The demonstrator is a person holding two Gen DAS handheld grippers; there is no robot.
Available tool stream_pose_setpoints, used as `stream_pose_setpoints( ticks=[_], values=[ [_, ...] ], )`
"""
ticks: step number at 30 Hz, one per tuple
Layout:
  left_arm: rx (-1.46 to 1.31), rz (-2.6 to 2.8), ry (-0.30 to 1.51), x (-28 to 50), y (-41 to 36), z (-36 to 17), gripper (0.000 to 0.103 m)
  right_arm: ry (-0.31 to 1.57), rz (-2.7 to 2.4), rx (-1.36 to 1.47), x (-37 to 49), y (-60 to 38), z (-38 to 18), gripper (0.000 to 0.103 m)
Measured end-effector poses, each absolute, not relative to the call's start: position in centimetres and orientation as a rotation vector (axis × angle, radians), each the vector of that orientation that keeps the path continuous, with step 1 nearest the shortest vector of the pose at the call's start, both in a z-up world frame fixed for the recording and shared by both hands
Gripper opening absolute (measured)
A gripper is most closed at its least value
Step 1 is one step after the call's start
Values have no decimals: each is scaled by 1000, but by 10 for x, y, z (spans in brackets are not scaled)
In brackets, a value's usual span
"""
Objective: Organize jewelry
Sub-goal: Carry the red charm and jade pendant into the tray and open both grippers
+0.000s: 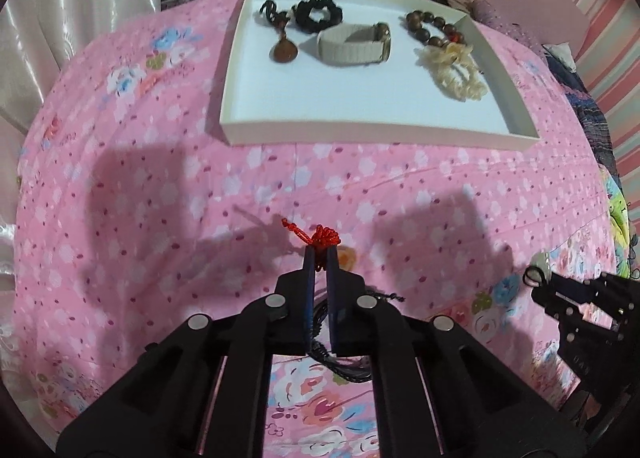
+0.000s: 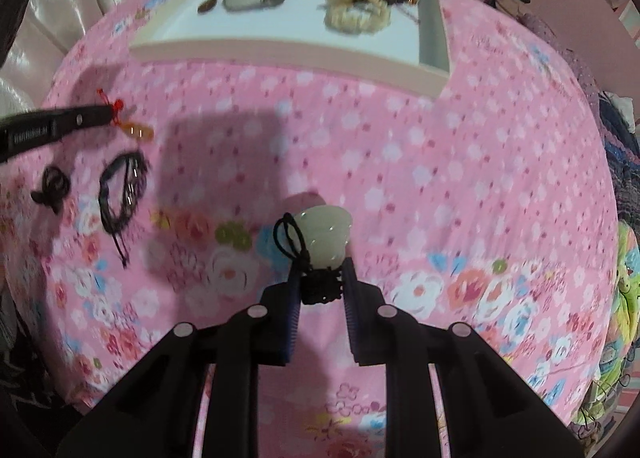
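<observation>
A shallow white square tray lay on the far side of the pink flowered bedspread. In the tray's far left corner sat a dark cord pendant with a brown teardrop stone, with a black scrunchie just to its right. A beige woven watch band lay near the middle. At the far right lay a brown wooden bead bracelet, and a cream chip-stone bracelet lay just nearer, touching it. On the near left of the bedspread, well apart from the tray, a black braided cord bracelet lay to the right of a small black hair tie.
</observation>
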State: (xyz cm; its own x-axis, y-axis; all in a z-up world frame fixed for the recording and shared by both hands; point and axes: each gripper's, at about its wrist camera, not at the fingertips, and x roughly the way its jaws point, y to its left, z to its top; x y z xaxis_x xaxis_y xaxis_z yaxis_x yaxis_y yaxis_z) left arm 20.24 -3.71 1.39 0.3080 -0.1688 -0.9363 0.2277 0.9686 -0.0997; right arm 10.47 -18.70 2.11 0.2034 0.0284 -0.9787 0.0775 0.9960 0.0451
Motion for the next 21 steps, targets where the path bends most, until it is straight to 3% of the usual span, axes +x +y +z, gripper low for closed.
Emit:
stream_pose_setpoints(
  ticks=[14,21],
  values=[
    [12,-294,1125,231,-46,69,3,1168,-110,181,181,-221,62,20],
    [-22,-289,1110,275,-61,70,3,1135,-123,232,234,-221,50,20]
  ],
)
